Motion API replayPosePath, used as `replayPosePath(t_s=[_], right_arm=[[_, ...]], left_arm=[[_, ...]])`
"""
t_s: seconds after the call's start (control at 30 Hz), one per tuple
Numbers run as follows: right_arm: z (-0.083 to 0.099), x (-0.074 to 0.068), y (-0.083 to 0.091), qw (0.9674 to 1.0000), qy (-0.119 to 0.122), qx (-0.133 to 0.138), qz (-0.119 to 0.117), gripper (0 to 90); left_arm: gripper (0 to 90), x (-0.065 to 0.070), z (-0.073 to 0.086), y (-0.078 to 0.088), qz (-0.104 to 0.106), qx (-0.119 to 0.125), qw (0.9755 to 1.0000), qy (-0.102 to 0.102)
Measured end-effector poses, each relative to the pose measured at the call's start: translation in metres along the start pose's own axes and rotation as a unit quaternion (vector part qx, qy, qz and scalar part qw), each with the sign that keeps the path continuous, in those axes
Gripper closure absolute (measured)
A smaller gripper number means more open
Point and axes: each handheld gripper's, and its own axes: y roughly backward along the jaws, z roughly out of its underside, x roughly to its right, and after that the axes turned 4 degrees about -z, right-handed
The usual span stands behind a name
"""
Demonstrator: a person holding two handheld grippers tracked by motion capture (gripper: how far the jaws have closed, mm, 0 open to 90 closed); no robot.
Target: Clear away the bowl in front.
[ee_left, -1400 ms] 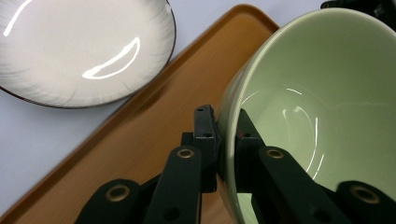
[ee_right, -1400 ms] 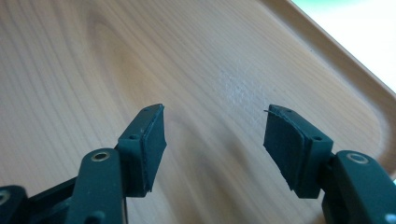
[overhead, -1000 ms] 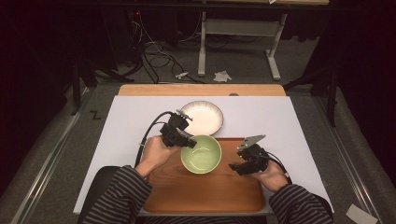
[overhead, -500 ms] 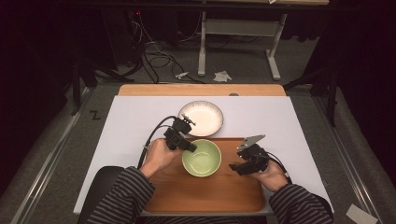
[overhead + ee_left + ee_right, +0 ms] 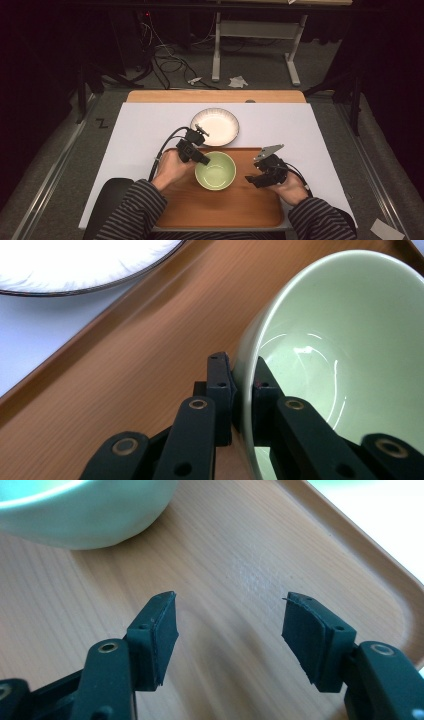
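My left claw (image 5: 243, 390) pinches green bowl (image 5: 345, 355) rim, over wooden tray (image 5: 220, 205). Right claw (image 5: 230, 630) gapes wide, holding nothing.

The left claw (image 5: 204, 159) is squeezed tight on the rim of the green bowl (image 5: 216, 171), one jaw inside and one outside. The left hand (image 5: 172, 167) holds it from the left side. The right claw (image 5: 251, 179) has its jaws wide apart with nothing between them. The right hand (image 5: 291, 189) holds it low. Both arms wear striped sleeves (image 5: 131, 211).
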Motion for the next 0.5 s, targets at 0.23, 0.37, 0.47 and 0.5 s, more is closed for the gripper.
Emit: replayPosePath(t_s=[0.23, 0.37, 0.47, 0.5], right_arm=[[0.0, -0.0003, 0.0006, 1.0, 0.002, 0.001, 0.001, 40.5], [0.0, -0.0001, -0.0004, 1.0, 0.003, -0.001, -0.001, 40.5], [0.0, -0.0003, 0.0002, 1.0, 0.003, 0.0, 0.0, 40.5], [0.0, -0.0005, 0.0004, 1.0, 0.003, 0.0, 0.0, 40.5]], left_arm=[[83.8, 0.0007, 0.0019, -0.0035, 0.0, -0.003, 1.0, 0.0], [83.8, -0.0001, 0.0026, -0.006, -0.001, -0.006, 1.0, 0.003], [83.7, -0.0001, 0.0037, -0.0078, -0.005, -0.008, 1.0, 0.001], [83.7, 0.0001, 0.0039, -0.008, -0.004, -0.008, 1.0, 0.002]])
